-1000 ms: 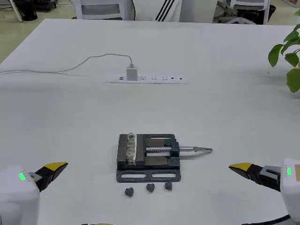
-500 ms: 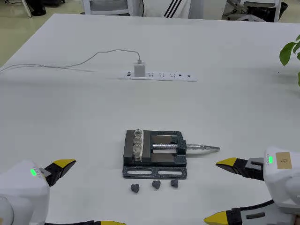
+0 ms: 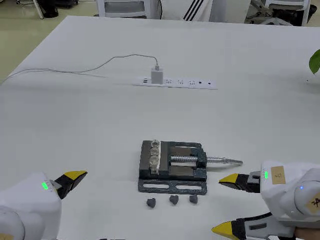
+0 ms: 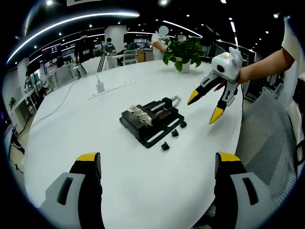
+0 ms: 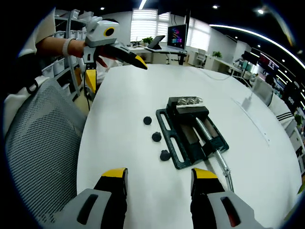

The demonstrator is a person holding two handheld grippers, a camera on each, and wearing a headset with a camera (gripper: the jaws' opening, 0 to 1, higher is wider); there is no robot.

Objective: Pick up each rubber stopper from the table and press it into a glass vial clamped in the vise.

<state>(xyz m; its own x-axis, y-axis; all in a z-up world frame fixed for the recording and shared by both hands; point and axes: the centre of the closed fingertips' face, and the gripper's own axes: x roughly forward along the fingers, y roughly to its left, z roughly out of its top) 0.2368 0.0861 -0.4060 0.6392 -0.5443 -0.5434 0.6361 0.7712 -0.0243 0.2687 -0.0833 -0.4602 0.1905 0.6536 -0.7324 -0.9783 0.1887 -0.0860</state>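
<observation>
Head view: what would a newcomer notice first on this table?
A dark vise sits mid-table with three glass vials clamped upright in a row at its left end. Three dark stoppers lie in a line on the white table just in front of it. The yellow-tipped left gripper and right gripper hover open at either side, holding nothing.

An open-plan office, with monitors (image 5: 177, 36) and mesh chairs (image 5: 43, 152).

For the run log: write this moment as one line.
left tongs open, empty | right tongs open, empty | three stoppers beside vise | vials clamped
</observation>
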